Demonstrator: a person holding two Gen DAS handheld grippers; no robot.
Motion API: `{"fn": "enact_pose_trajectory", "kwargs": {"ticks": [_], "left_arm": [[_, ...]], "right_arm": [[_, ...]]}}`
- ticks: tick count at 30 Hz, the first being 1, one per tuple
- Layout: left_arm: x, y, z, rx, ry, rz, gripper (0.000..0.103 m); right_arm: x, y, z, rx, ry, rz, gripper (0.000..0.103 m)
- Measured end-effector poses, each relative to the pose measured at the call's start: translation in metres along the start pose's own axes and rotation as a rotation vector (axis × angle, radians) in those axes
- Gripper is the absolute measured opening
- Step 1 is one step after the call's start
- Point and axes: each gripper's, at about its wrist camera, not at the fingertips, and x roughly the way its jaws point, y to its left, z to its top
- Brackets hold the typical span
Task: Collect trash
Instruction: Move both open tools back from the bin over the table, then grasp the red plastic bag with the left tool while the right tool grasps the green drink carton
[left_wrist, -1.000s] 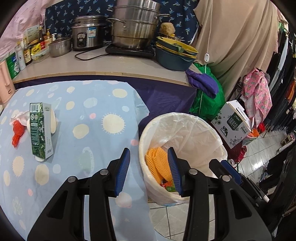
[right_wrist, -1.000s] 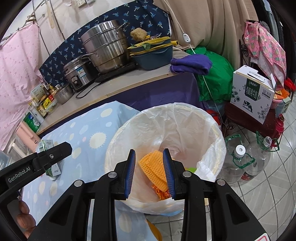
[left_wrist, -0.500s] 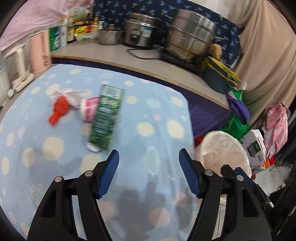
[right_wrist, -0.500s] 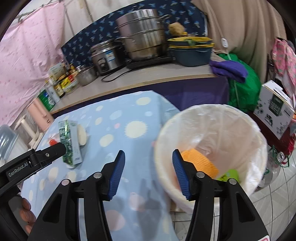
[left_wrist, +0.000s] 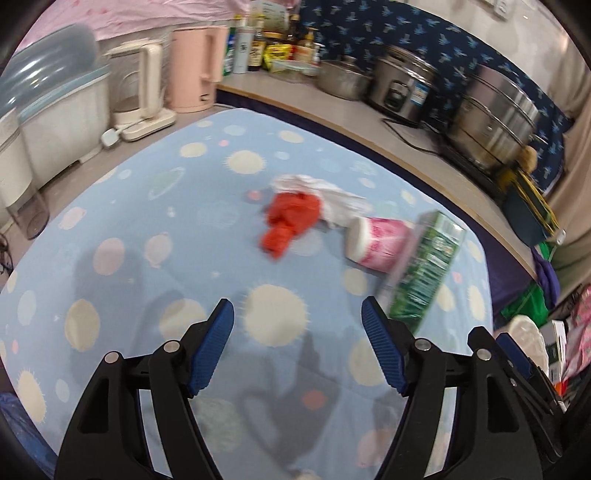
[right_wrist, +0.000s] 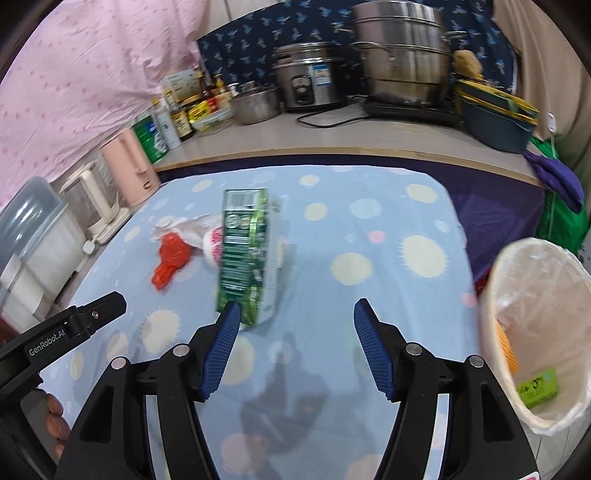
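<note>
On the blue spotted tablecloth (left_wrist: 140, 229) lie a red crumpled scrap (left_wrist: 290, 221), a white tissue (left_wrist: 332, 195), a pink-and-white cup (left_wrist: 376, 242) on its side and a green carton (left_wrist: 424, 269). My left gripper (left_wrist: 297, 317) hovers over the cloth short of them, jaws opening with nothing between. In the right wrist view the green carton (right_wrist: 247, 254) stands just ahead of my right gripper (right_wrist: 295, 314), whose jaws are also opening around nothing. The red scrap (right_wrist: 171, 258) and cup (right_wrist: 214, 240) lie left of it. The lined bin (right_wrist: 535, 332) with orange netting stands at the right.
A counter behind the table carries steel pots (right_wrist: 402, 51), a rice cooker (right_wrist: 308, 77), bottles, and a blue bowl (right_wrist: 495, 118). Pink jug (left_wrist: 195, 70) and kettle (left_wrist: 140, 88) stand at the table's far left. A hand (right_wrist: 55, 417) holds the left gripper's handle.
Both grippers swung away from the bin and over the table toward the trash pile, rolling as they went. Both sets of jaws widened from narrow to wide.
</note>
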Motion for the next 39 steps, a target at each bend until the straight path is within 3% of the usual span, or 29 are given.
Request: {"fn": "enact_pose_trajectory", "kwargs": {"ticks": [9, 23, 28, 39], "left_arm": [[0.019, 0.043, 0.016, -0.066, 0.004, 0.033, 0.07], [0.058, 0.038, 0.036, -0.05, 0.017, 0.004, 0.078], [0.074, 0.028, 0.043, -0.027, 0.011, -0.002, 0.085], [0.12, 0.012, 0.058, 0.033, 0.023, 0.019, 0.085]], "right_arm": [[0.047, 0.028, 0.015, 0.04, 0.044, 0.007, 0.069], [0.091, 0.034, 0.02, 0.075, 0.089, -0.021, 0.069], [0.095, 0.032, 0.02, 0.071, 0.1, -0.02, 0.052], [0.083, 0.021, 0.02, 0.084, 0.082, -0.013, 0.051]]}}
